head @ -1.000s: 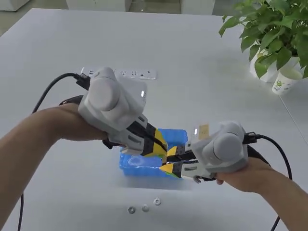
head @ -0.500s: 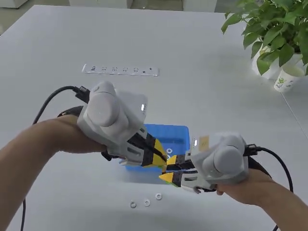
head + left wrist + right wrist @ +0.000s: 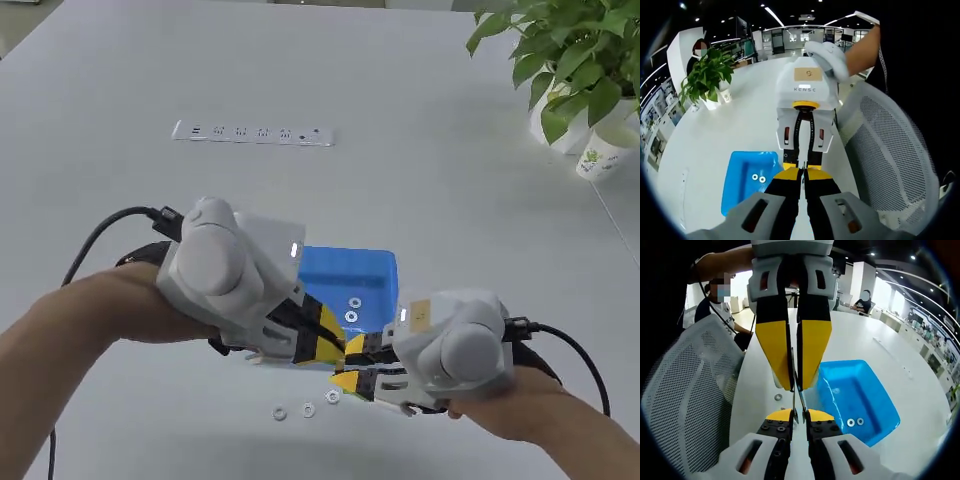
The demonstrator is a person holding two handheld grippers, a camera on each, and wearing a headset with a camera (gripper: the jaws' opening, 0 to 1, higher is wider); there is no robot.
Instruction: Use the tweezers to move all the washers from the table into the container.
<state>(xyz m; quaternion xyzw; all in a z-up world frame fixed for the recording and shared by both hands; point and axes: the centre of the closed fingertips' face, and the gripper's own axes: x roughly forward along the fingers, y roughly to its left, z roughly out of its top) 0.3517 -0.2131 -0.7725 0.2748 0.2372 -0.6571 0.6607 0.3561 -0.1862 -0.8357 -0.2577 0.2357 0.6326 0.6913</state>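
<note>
A blue container (image 3: 372,272) sits mid-table with two washers (image 3: 353,310) in it. Three more washers (image 3: 307,408) lie on the table just in front of it. My left gripper (image 3: 328,338) and right gripper (image 3: 350,372) meet tip to tip over the container's near edge. Thin metal tweezers (image 3: 796,390) run between the yellow jaws, and both grippers look shut on them. In the left gripper view the container (image 3: 740,186) and its two washers (image 3: 758,178) lie left of the left gripper (image 3: 803,171). In the right gripper view one table washer (image 3: 778,397) lies left of the right gripper (image 3: 799,416).
A white power strip (image 3: 250,133) lies farther back on the table. A potted plant (image 3: 570,60) and a paper cup (image 3: 600,160) stand at the far right. A white mesh chair (image 3: 890,150) is beside the table. People sit in the background.
Both grippers have drawn back from over the container to its near edge, closer to the three loose washers. Two washers inside the container have come into sight.
</note>
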